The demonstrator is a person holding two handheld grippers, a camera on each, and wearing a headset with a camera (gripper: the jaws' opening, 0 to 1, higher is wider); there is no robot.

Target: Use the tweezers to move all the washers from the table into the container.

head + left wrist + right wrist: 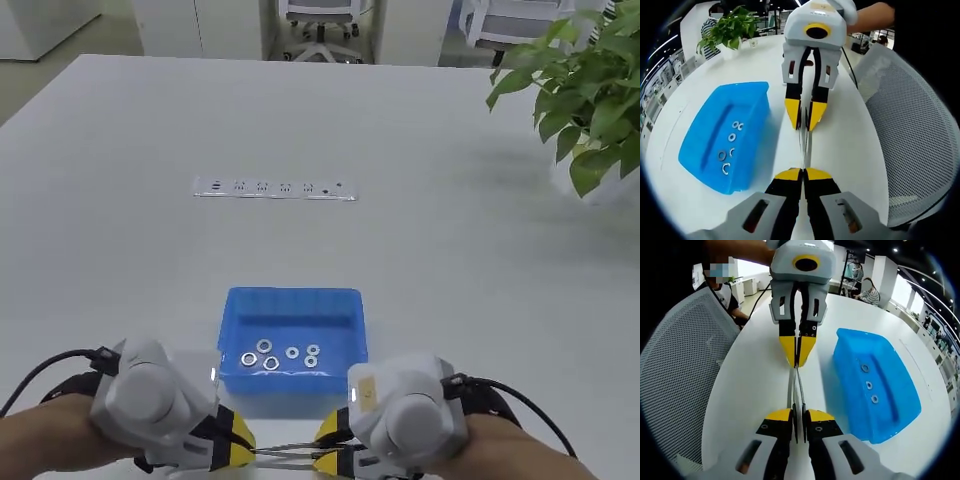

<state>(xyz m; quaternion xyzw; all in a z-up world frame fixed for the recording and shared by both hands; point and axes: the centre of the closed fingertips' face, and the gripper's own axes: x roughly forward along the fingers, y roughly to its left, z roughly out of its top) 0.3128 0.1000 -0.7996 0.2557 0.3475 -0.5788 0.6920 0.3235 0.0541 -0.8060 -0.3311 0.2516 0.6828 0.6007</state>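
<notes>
A blue container [290,296] stands on the white table just beyond both grippers, with several metal washers [280,355] lying inside it. The grippers face each other tip to tip at the near table edge. Thin metal tweezers [286,456] run between them. My left gripper [245,450] is shut on one end of the tweezers [803,150]. My right gripper [322,452] is shut on the tweezers' two arms [796,390], its jaws a sliver apart. The container [747,92] with washers [732,137] lies left of the tweezers in the left gripper view; in the right gripper view the container [855,340] and its washers [869,385] lie to the right.
A white power strip [275,188] lies mid-table beyond the container. A potted plant [585,100] stands at the far right. A grey mesh chair [920,130] sits just behind the near table edge. Office chairs [320,20] stand past the far edge.
</notes>
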